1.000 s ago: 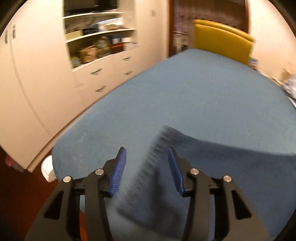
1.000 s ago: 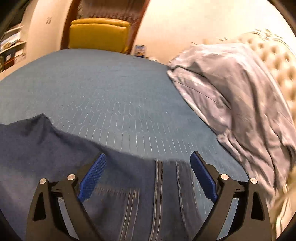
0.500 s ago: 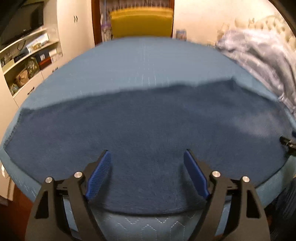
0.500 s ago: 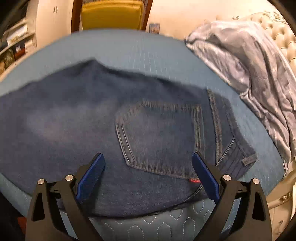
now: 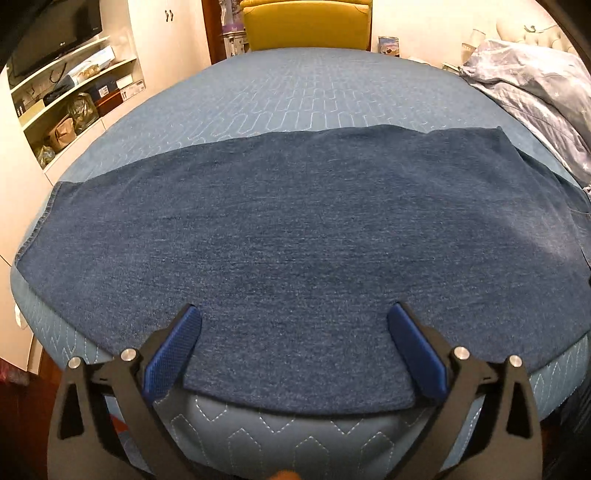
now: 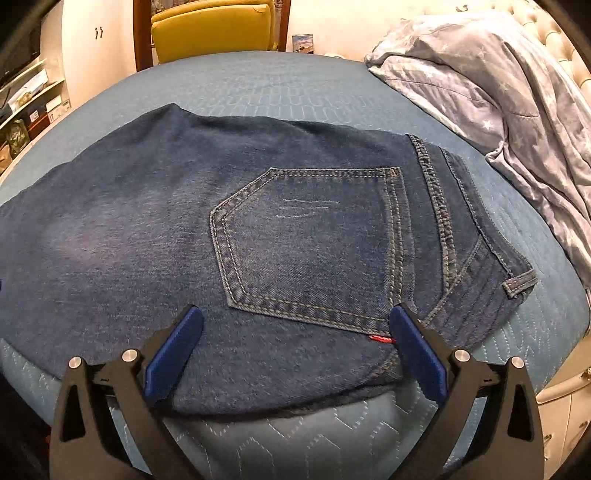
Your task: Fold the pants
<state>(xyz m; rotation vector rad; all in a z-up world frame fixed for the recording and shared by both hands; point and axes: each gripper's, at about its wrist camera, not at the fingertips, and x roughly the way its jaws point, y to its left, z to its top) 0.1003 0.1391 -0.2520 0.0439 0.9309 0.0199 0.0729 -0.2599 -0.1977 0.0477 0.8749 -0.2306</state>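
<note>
Dark blue jeans (image 5: 295, 229) lie flat across the near part of a blue quilted bed (image 5: 314, 85), legs folded one on the other, hem at the left. The waist end with a back pocket (image 6: 314, 243) and waistband (image 6: 439, 221) shows in the right wrist view. My left gripper (image 5: 293, 319) hangs over the leg near the bed's front edge; its jaws are opening and nothing is pressed between its pads. My right gripper (image 6: 295, 317) stands open above the seat of the jeans (image 6: 147, 229), just below the pocket, gripping nothing.
A grey star-print duvet (image 6: 498, 92) is heaped at the bed's right side by a tufted headboard (image 6: 565, 48). A yellow chair (image 5: 306, 22) stands beyond the far edge. Cream cupboards and shelves (image 5: 70, 99) line the left wall. The bed's far half is bare.
The left gripper let go of the leg fabric, swung right over the laid-out jeans and widened its jaws. The right gripper drew back and lower over the pocket, staying open.
</note>
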